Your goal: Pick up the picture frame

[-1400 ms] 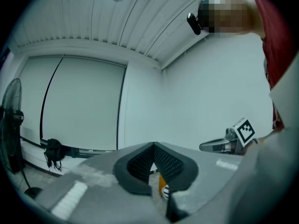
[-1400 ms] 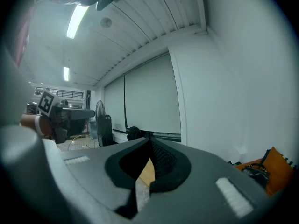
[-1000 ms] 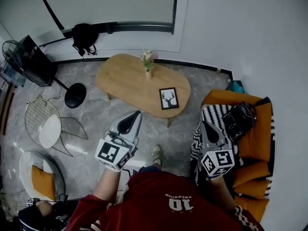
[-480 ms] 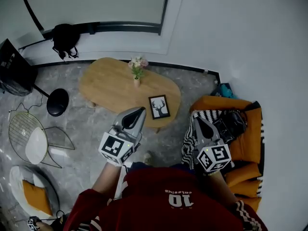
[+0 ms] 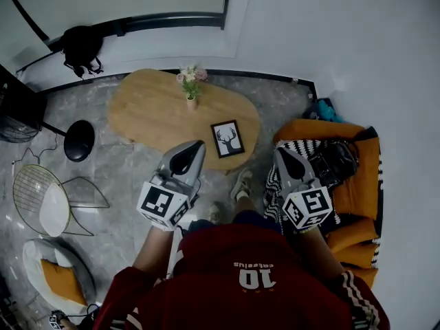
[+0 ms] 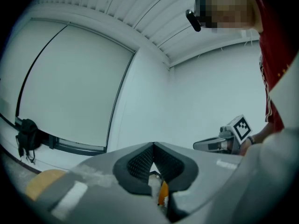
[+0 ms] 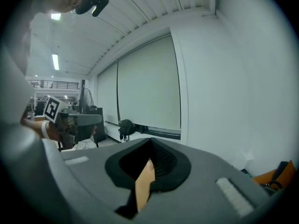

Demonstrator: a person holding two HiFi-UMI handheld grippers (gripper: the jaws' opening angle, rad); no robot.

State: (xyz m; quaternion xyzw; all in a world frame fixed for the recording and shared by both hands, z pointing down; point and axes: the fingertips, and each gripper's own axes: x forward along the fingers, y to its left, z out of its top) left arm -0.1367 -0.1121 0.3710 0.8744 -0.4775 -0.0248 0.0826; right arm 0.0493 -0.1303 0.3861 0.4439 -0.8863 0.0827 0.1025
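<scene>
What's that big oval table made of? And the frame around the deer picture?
The table looks like wood: light tan, with a smooth matte top. Whether it is solid wood or a thin wood layer can't be told from here. The picture frame has a thin black border around a white picture. It may be painted wood or plastic, but it is too small to tell.
</scene>
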